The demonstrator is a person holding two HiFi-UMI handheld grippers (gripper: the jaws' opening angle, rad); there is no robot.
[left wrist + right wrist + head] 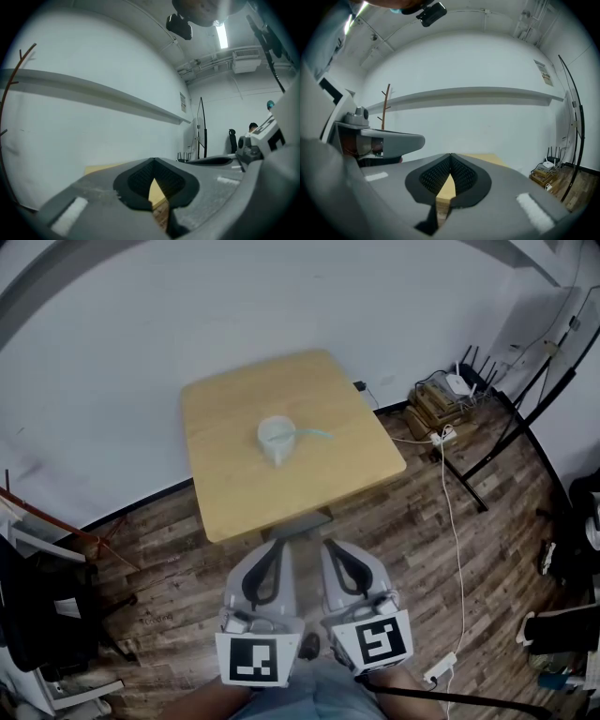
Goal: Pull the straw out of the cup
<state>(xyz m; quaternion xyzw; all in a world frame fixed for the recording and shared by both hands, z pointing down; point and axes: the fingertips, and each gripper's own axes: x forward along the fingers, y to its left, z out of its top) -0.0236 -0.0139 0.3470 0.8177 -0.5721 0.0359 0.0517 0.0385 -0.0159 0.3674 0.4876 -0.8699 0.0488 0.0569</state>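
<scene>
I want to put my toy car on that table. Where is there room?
Almost everywhere. The table is bare all round the cup: the near edge, the left side and the far corners. Only the middle is taken, with the straw poking out rightward. The floor by the boxes and cables is crowded.

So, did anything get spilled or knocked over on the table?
Nothing stands out. The cup stands upright near the middle of the wooden table, its straw leaning over the rim to the right in the head view, and no spill shows around it.
</scene>
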